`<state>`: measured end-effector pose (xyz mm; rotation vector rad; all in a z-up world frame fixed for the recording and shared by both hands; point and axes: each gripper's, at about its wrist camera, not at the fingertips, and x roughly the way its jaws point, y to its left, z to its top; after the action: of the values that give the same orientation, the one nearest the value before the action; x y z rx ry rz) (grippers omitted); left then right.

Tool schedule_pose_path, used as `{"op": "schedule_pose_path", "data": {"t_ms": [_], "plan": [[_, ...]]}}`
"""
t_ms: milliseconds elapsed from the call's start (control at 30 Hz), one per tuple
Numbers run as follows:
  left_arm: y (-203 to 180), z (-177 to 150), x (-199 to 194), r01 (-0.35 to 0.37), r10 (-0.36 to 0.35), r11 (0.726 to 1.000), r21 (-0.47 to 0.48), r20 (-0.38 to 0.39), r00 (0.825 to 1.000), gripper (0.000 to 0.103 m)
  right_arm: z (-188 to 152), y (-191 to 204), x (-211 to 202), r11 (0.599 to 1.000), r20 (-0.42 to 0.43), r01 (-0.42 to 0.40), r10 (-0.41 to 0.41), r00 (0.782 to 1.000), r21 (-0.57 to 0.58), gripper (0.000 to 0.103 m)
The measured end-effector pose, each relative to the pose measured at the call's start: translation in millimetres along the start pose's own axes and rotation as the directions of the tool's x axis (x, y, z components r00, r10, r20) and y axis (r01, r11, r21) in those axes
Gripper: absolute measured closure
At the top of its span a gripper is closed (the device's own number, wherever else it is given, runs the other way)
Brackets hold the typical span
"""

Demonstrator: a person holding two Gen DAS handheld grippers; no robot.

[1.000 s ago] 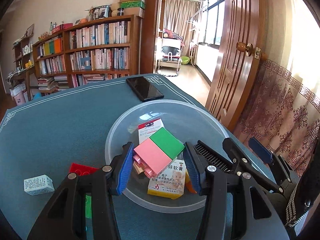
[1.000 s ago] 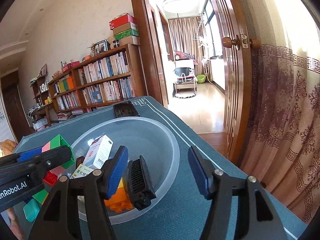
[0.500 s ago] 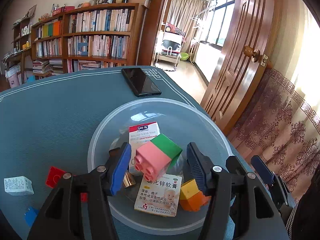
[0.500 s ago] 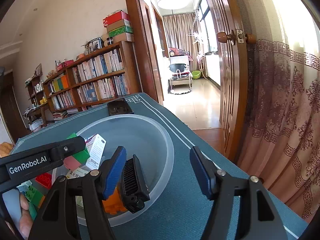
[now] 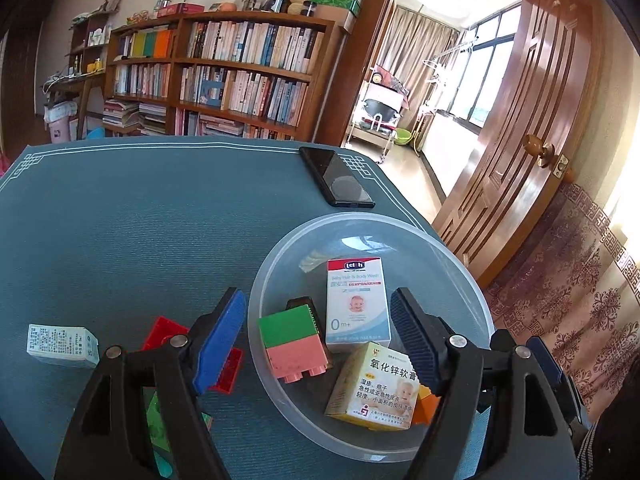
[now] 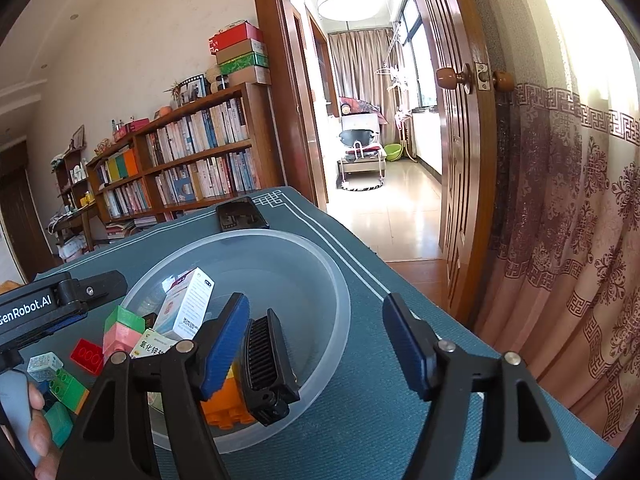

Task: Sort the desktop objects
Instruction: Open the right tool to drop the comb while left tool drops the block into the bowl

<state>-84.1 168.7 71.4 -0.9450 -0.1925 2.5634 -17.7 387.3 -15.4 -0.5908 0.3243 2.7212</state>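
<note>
Clear plastic forms the bowl (image 5: pixel 460 264) on my teal table mat (image 5: pixel 140 220). Inside it lie a green-and-pink block (image 5: pixel 294 342), a white carton (image 5: pixel 357 300), a yellow carton (image 5: pixel 374 390), an orange block (image 6: pixel 224 402) and a black clip (image 6: pixel 266 368). My left gripper (image 5: pixel 320 340) has jaws opening wide; the green-and-pink block rests between them, touching neither pad. My right gripper (image 6: pixel 316 340) is opening, nothing gripped, over the bowl's near rim. A red block (image 5: pixel 164 330) and a small white box (image 5: pixel 62 345) sit on the mat, left of the bowl.
</note>
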Motion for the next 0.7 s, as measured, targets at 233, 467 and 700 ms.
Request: {"op": "schedule_pose_path", "data": {"t_ms": [233, 467, 700], "plan": [[9.1, -1.9, -12.8, -0.057, 0.057, 0.998, 0.004, 0.017, 0.998, 0.025, -0.2, 1.2, -0.8, 1.000, 0.007, -0.001, 0.001, 1.000, -0.005, 0.025], [23.4, -3.7, -27.1, -0.090, 0.090, 0.996, 0.000, 0.024, 0.996, 0.025, -0.8, 2.0, -2.3, 1.000, 0.014, -0.004, 0.004, 1.000, -0.010, 0.025], [41.9, -10.6, -45.5, -0.114, 0.115, 0.993, -0.005, 0.022, 0.993, 0.025, -1.1, 2.3, -4.0, 1.000, 0.021, -0.008, 0.009, 1.000, -0.012, 0.024]]}}
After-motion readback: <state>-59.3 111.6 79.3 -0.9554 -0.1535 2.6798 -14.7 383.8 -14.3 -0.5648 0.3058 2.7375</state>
